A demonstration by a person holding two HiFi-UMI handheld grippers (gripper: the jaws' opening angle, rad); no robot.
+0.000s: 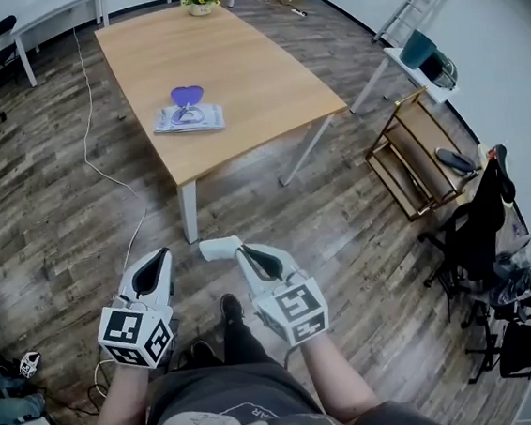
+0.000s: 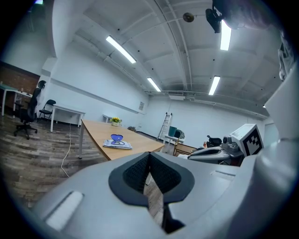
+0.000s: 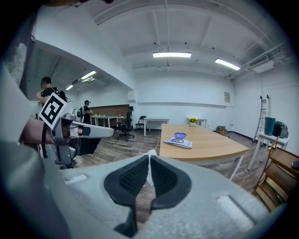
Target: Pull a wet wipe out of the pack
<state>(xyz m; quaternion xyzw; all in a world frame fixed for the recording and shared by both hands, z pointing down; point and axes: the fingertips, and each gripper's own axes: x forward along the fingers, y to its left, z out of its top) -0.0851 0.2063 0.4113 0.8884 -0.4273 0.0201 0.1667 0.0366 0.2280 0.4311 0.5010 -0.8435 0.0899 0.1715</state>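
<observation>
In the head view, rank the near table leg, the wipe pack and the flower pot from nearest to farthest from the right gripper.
1. Table leg, just ahead of the right gripper, at the near corner of the table.
2. Wipe pack, on the table's near half.
3. Flower pot, at the table's far end.

The left gripper (image 1: 162, 254) and the right gripper (image 1: 211, 250) have smooth pale grey shells. Their black ribbed pads (image 3: 164, 176) sit in a dark, drop-shaped recess. Each gripper carries a white cube (image 1: 135, 336) printed with black square markers. The person wears a dark grey T-shirt (image 1: 268, 414) with a pale print, dark trousers (image 1: 247, 348) and black shoes (image 1: 230, 307).
</observation>
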